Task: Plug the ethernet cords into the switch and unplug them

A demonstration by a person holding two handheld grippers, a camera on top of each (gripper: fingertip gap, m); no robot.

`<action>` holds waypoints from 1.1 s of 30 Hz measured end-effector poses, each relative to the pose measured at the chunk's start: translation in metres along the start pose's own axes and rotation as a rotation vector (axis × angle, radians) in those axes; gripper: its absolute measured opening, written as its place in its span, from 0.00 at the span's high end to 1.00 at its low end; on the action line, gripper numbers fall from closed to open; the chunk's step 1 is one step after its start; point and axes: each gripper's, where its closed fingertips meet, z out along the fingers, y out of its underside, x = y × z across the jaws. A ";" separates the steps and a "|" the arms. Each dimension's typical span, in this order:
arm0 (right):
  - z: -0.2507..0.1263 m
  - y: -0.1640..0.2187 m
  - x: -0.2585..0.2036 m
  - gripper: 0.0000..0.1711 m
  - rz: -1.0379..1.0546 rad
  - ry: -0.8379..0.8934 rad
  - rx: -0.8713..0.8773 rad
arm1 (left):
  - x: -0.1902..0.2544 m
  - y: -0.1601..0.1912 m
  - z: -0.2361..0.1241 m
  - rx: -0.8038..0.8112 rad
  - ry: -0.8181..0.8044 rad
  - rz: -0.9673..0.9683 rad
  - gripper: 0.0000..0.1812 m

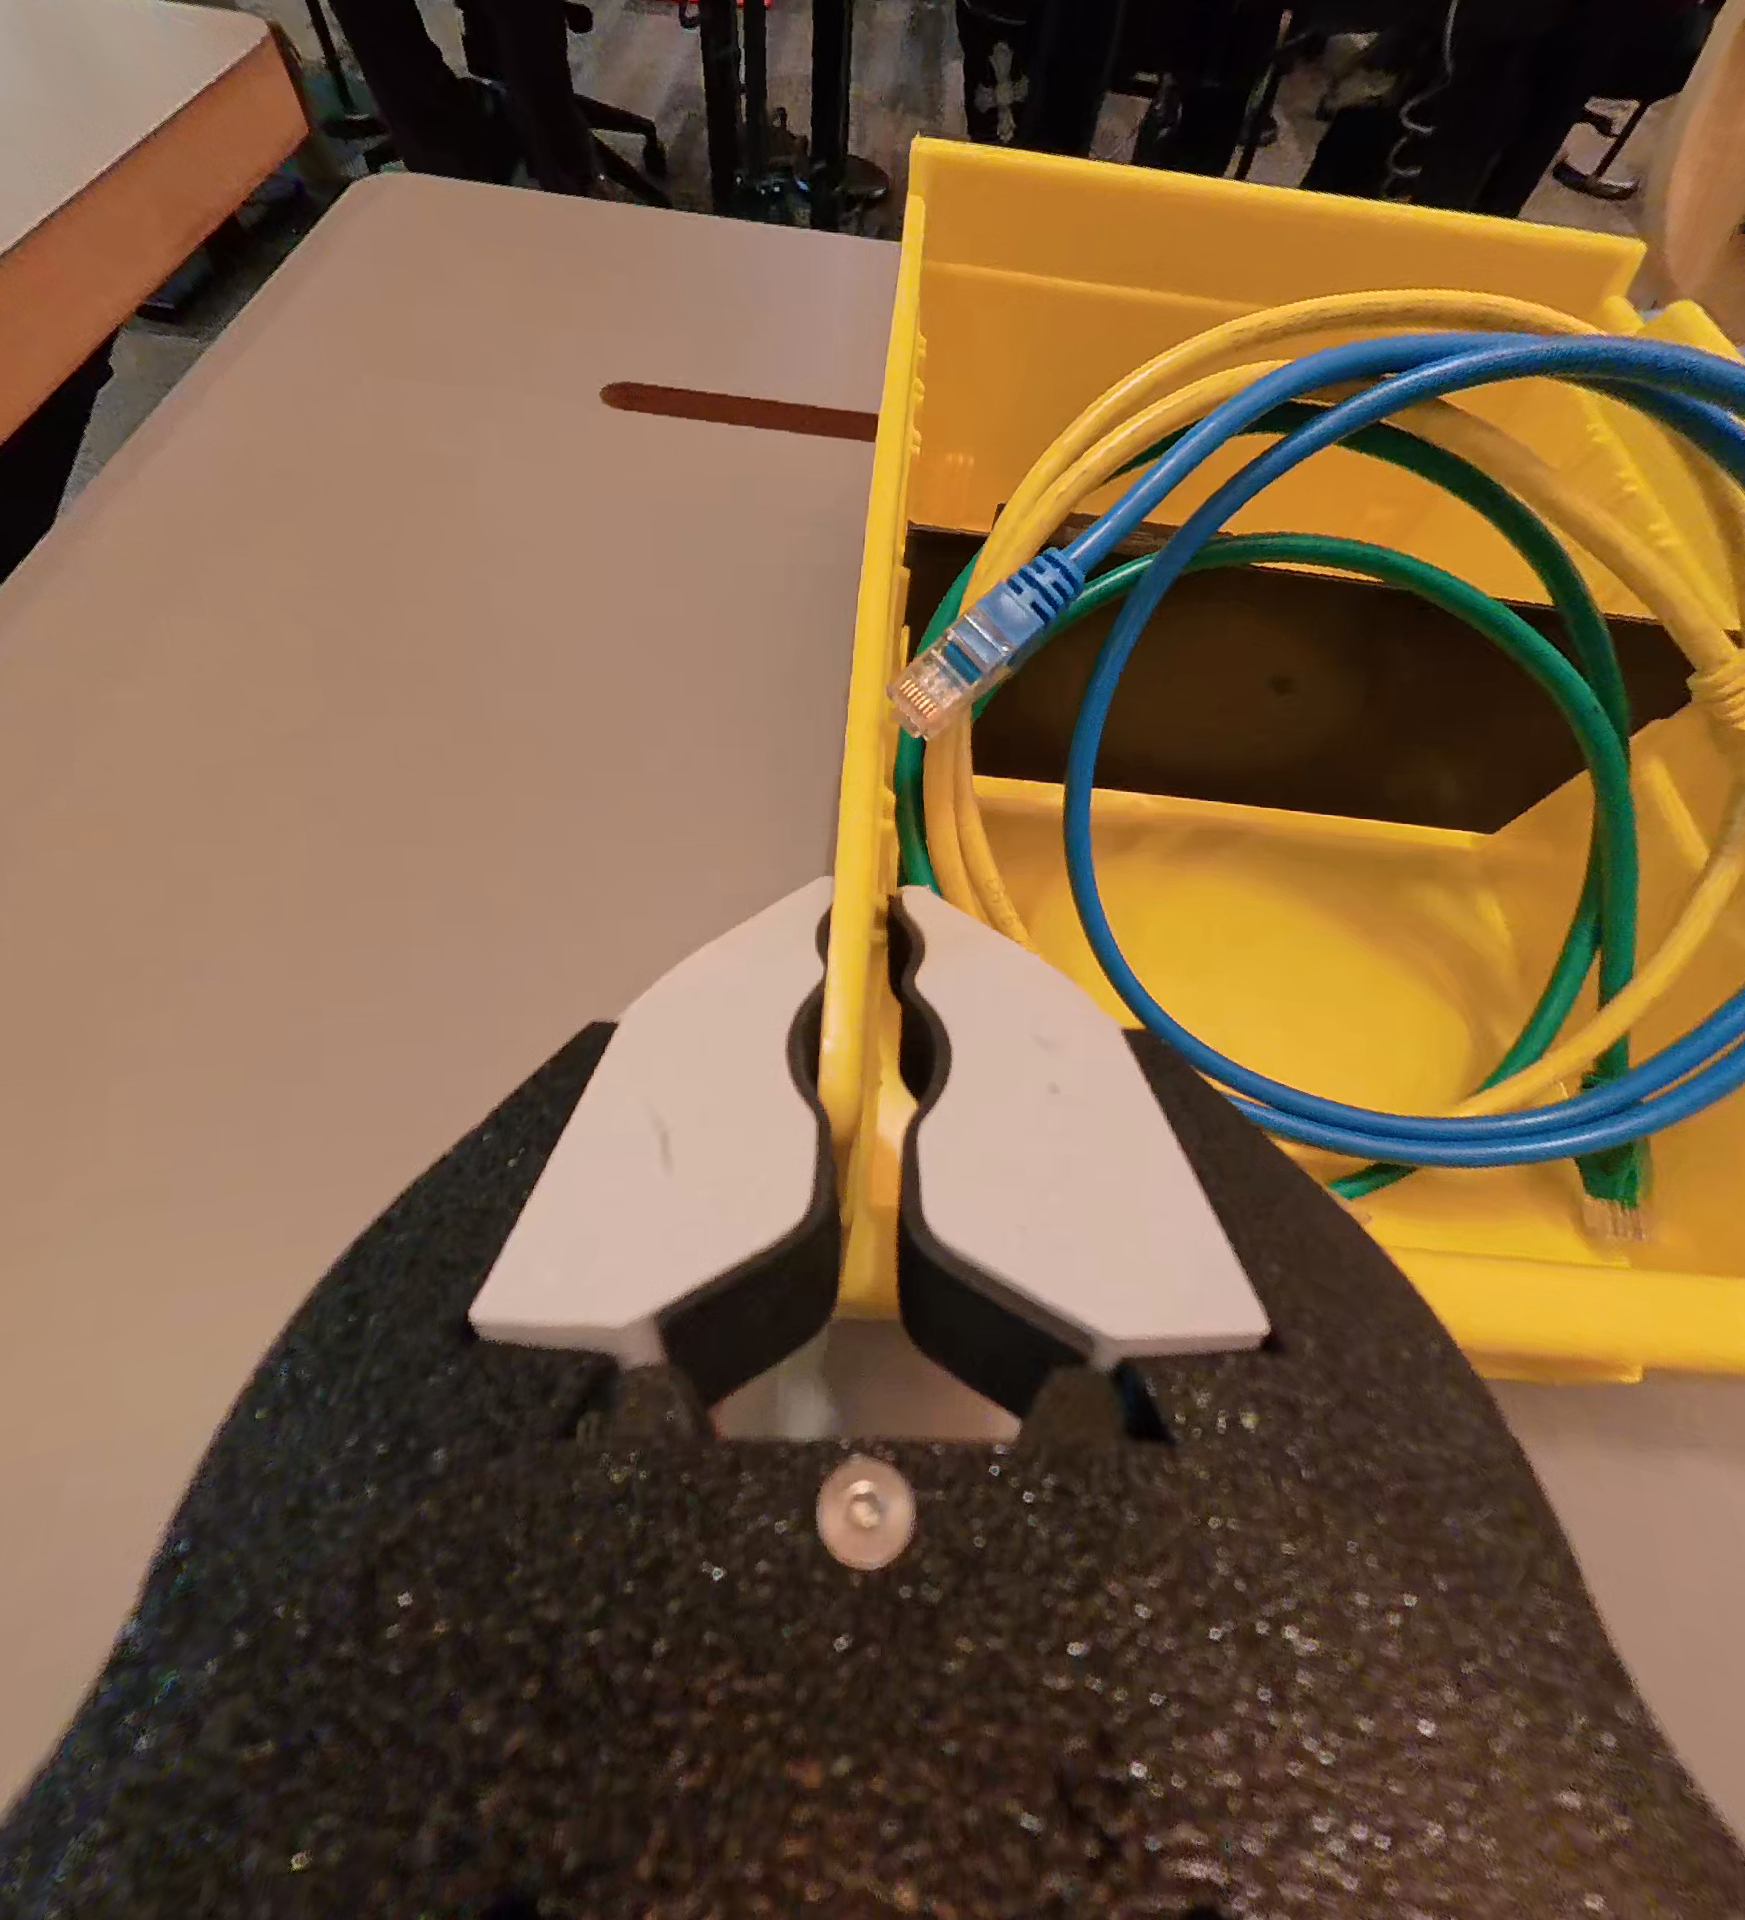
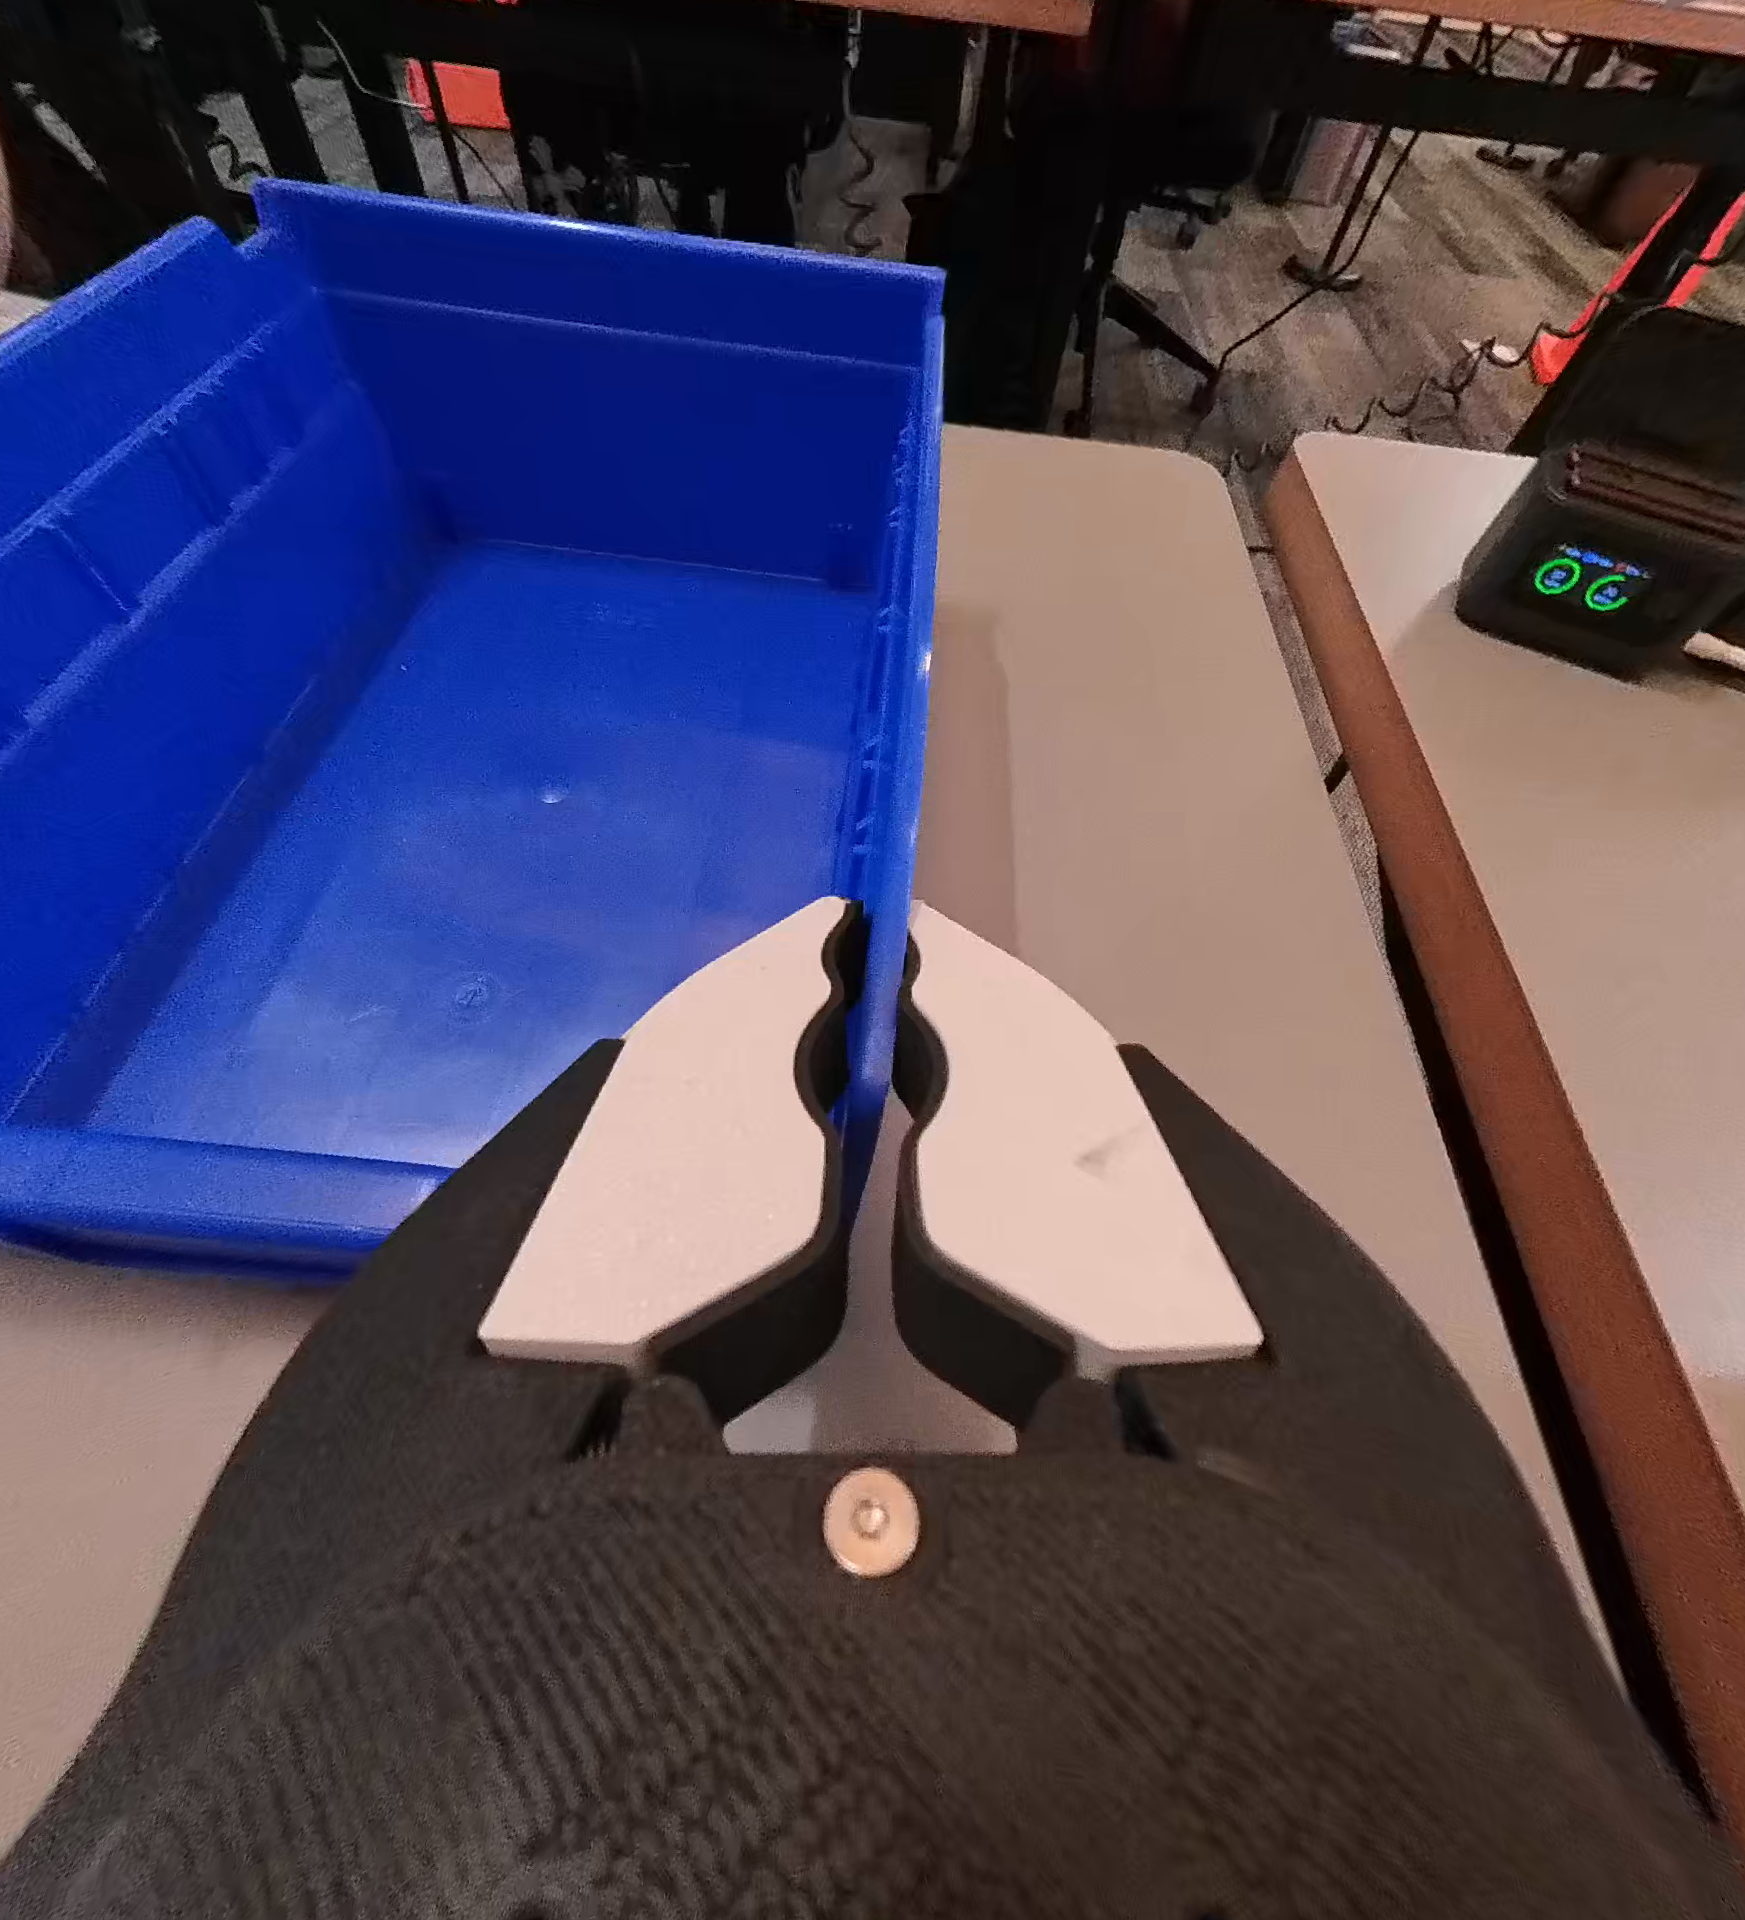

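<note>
In the left wrist view a yellow bin [image 1: 1263,270] holds coiled blue [image 1: 1086,810], yellow [image 1: 1107,457] and green [image 1: 1595,665] ethernet cords over a flat black box [image 1: 1315,707]. The blue cord's plug [image 1: 961,665] rests on the bin's left wall. My left gripper [image 1: 863,914] is shut on that left wall near its front. In the right wrist view my right gripper [image 2: 883,925] is shut on the right wall of an empty blue bin [image 2: 587,291]. I cannot tell whether the black box is the switch.
Both bins stand on a grey table [image 1: 380,727], which has a dark slot [image 1: 733,407] near its far edge. A second table [image 2: 1626,935] lies to the right with black devices with lit screens [image 2: 1595,582]. Chair legs and stands fill the background. My right fingertips sit around 80 cm from my left ones.
</note>
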 end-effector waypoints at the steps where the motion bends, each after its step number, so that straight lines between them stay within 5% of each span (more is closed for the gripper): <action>1: 0.003 -0.001 0.001 0.98 -0.008 -0.006 -0.003 | 0.001 -0.001 0.002 0.002 -0.002 -0.006 0.97; 6: -0.001 -0.001 0.002 0.96 -0.031 -0.007 -0.047 | 0.004 -0.003 0.003 0.018 0.022 0.008 0.97; 9: -0.034 -0.022 0.001 0.78 -0.070 0.101 0.005 | 0.004 -0.009 -0.010 0.019 0.043 0.098 0.91; 15: -0.087 -0.068 -0.130 0.58 -0.218 -0.252 0.230 | 0.031 -0.094 -0.042 0.144 0.157 0.515 0.82; 21: -0.109 -0.100 -0.239 0.51 -0.135 -0.604 0.403 | 0.034 -0.151 0.015 -0.154 0.212 0.896 0.59; 25: -0.109 -0.092 -0.263 0.51 -0.213 -0.661 0.390 | 0.052 -0.168 0.058 -0.250 0.276 1.059 0.56; 33: -0.091 -0.071 -0.262 0.50 -0.211 -0.673 0.295 | 0.067 -0.115 0.137 -0.617 0.391 1.404 0.52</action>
